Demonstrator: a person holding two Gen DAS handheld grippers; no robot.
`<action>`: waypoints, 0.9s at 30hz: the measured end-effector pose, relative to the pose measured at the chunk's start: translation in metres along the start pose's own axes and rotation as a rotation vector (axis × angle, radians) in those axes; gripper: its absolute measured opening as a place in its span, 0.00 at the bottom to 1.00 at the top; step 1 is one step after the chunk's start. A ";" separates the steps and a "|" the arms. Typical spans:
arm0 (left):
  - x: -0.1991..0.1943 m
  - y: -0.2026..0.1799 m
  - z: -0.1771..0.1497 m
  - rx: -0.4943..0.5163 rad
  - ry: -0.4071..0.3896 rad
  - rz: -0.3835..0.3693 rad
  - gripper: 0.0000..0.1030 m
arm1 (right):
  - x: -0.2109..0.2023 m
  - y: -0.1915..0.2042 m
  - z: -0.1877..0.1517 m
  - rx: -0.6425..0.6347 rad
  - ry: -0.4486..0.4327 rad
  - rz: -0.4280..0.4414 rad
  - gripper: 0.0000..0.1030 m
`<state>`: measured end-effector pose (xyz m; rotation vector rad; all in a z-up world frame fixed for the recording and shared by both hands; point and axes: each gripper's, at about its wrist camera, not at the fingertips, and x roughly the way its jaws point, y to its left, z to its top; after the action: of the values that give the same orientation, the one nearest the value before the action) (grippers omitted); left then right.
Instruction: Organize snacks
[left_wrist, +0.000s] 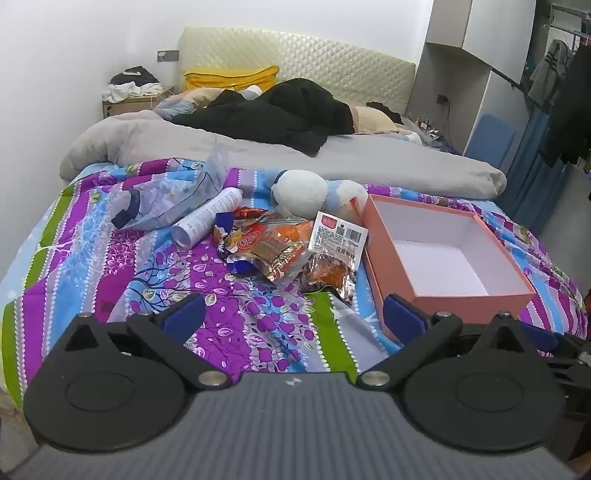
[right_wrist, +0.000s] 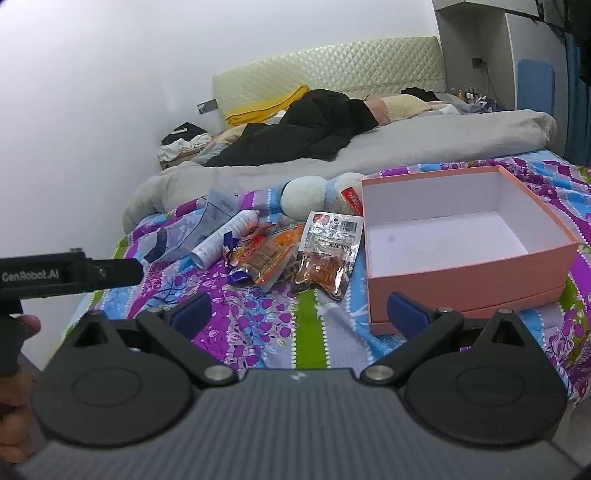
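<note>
Both our left gripper (left_wrist: 293, 312) and right gripper (right_wrist: 298, 308) gape wide, holding nothing, above the bed's (left_wrist: 236, 314) near edge; snack packets (left_wrist: 280, 251) lie mid-bed beside the pink box (left_wrist: 443, 291).

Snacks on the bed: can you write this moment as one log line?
stage: start | left gripper: open, empty | right gripper: open, empty | snack packets: piled on bedspread | pink box: empty, right of pile
</note>
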<state>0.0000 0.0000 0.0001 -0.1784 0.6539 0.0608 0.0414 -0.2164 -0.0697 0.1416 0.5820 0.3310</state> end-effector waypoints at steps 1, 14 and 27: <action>0.000 0.000 0.000 0.001 -0.001 0.000 1.00 | 0.000 0.000 0.000 -0.001 -0.002 -0.002 1.00; 0.009 -0.003 -0.005 0.009 0.016 -0.024 1.00 | -0.003 0.002 0.002 -0.013 0.008 -0.026 1.00; 0.019 -0.006 0.002 -0.006 0.042 0.009 1.00 | 0.004 -0.008 0.003 0.019 0.014 -0.024 1.00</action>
<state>0.0170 -0.0054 -0.0094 -0.1826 0.6967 0.0672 0.0479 -0.2225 -0.0713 0.1507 0.6008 0.3038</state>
